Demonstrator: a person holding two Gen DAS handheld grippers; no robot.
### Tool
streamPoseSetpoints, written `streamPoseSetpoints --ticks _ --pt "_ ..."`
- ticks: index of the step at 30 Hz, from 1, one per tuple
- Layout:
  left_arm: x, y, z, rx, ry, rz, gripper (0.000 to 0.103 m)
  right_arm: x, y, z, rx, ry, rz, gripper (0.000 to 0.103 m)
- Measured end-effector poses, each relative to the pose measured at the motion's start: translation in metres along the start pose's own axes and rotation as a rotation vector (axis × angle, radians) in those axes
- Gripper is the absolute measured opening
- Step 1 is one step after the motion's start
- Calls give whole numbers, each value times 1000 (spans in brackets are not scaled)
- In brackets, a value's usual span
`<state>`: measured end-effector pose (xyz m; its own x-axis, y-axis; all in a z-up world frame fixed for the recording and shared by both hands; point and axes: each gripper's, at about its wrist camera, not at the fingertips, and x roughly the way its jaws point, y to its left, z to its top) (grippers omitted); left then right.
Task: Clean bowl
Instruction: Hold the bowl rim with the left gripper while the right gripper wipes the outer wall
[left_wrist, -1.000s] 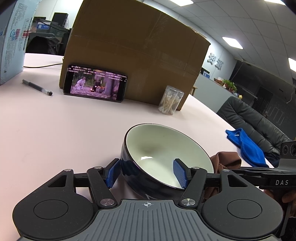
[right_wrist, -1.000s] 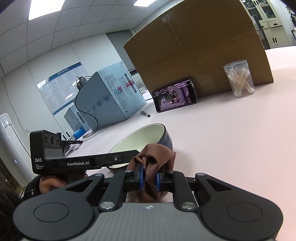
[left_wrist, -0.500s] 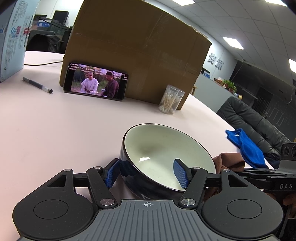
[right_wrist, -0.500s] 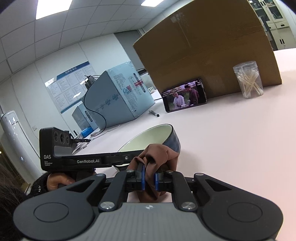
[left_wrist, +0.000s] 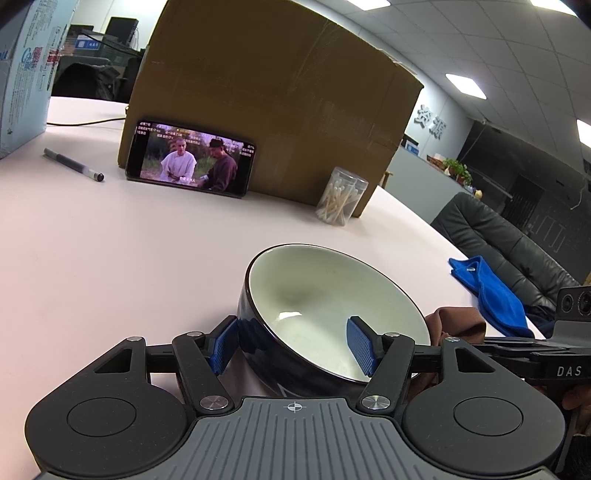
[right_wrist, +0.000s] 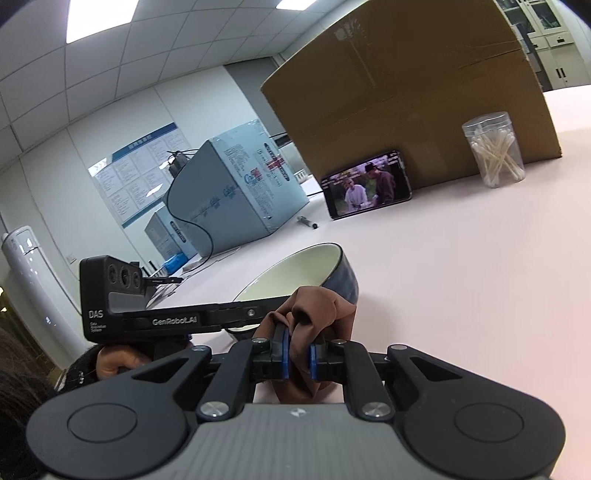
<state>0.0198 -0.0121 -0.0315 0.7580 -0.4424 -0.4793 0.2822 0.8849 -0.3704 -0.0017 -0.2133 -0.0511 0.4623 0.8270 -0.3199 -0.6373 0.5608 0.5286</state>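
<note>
my left gripper (left_wrist: 291, 345) is abt half open, clamped on the near wall of the bowl (left_wrist: 332, 295): one blue pad outside on the dark glaze, the other inside on the white, and the bowl's tipped toward me on the pink table (left_wrist: 110, 258). my right gripper (right_wrist: 297, 356) is nearly shut, pinching a bunched brown cloth (right_wrist: 314, 306) just beside the bowl's rim. phone (left_wrist: 192, 159) leans on the cardboard box (left_wrist: 273, 96) further back.

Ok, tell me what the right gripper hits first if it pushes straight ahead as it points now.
Probably the bowl: the right gripper, shut on the brown cloth, points at its dark outer wall just ahead. The cloth would likely press against the wall first; the gap is hard to judge.
</note>
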Motion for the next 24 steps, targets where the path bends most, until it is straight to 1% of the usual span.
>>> streamPoseSetpoints --ticks 3,8,12,24 --pt "0 0 0 -1 0 -2 63 -1 -2 0 7 1 3 13" --pt "0 0 0 0 -2 -10 63 -4 -12 2 67 -11 -17 14" --pt "-1 -1 -1 -2 -2 -11 63 -2 -12 1 67 -10 -15 14" --pt "0 3 0 -22 6 -22 63 -1 -3 0 23 11 73 14"
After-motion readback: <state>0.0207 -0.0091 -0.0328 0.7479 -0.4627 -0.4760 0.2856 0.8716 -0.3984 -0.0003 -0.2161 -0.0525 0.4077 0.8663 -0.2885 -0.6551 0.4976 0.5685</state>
